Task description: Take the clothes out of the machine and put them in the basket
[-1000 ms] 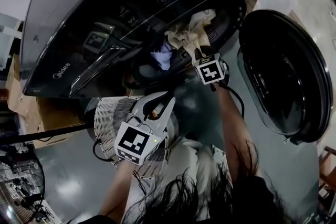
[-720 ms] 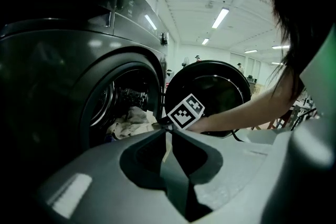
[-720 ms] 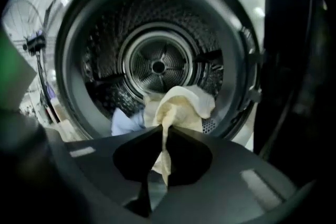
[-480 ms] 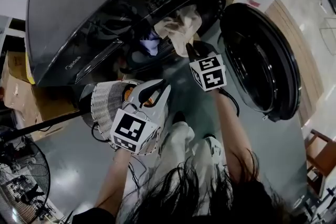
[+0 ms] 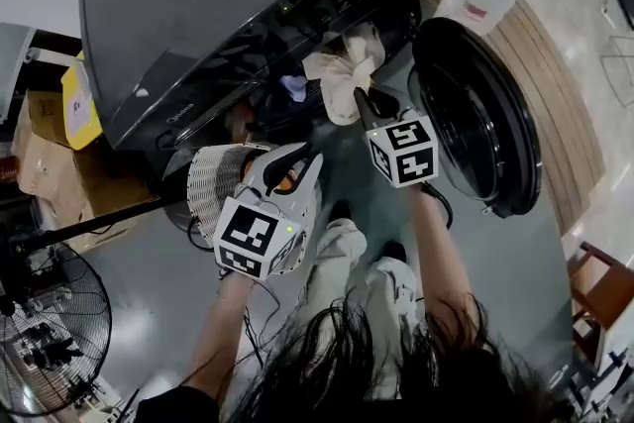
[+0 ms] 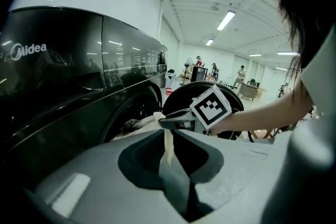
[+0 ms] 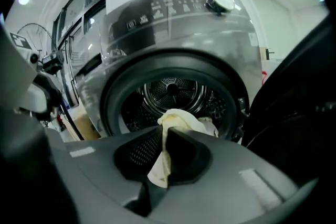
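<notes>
"Where was the cloth?"

"The cream cloth (image 5: pixel 345 74) hung just outside the open drum of the washing machine (image 5: pixel 198 25). The right tool (image 5: pixel 363 100) had it, jaws closed tight on a fold, and a loose strip dangled below them."

"And the left tool?"

"The left tool (image 5: pixel 300 158) hovered close to the white mesh basket (image 5: pixel 210 185), which sat on the floor in front of the machine. Its jaws were only a sliver apart, with nothing between them. The round door (image 5: pixel 480 114) stood swung wide on the right-hand side."
</notes>
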Available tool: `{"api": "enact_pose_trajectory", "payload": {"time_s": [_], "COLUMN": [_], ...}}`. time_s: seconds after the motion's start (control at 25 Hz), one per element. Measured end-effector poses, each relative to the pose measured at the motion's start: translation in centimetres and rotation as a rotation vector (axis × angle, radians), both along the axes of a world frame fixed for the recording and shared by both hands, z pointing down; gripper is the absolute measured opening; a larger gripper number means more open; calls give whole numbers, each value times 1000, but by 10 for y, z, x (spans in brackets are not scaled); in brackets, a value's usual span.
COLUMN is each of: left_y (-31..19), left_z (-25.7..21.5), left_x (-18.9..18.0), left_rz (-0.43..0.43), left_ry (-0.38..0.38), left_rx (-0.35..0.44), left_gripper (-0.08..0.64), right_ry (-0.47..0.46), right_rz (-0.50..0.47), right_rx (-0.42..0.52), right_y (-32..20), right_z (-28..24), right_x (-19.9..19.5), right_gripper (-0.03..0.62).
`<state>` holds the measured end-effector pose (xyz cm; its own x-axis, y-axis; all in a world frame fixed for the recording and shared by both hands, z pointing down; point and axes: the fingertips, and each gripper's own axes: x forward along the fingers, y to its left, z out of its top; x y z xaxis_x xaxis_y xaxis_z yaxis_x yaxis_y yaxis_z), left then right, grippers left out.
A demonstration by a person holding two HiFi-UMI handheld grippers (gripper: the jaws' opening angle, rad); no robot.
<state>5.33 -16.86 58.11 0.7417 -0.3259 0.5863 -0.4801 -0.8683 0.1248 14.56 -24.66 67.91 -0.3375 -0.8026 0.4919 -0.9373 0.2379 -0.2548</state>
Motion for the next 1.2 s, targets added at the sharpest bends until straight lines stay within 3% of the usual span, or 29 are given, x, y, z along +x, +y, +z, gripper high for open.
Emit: {"api": "enact_pose_trajectory", "payload": {"time_s": [0.4,0.68,0.92,1.2], "left_y": [10,33,52,56], "left_z": [-19,-44,-52,-70], "left_x": [-5,-4,3,16], "left_rz": [-44,18,72,71], "left_ry": [-39,-78,-154,-154], "left_rx": [-26,8,55,83], "left_gripper": [110,208,291,344], "right_ry": [-99,-125,-136,-147], "right_rz": [-10,-32,-65,-159], "right_rx": [74,133,171,197], "right_y": [28,63,93,132], "right_z": [-102,-184,-243,-297], "right_x": [-4,-12,-18,-30], "right_gripper": [44,44,44,44]}}
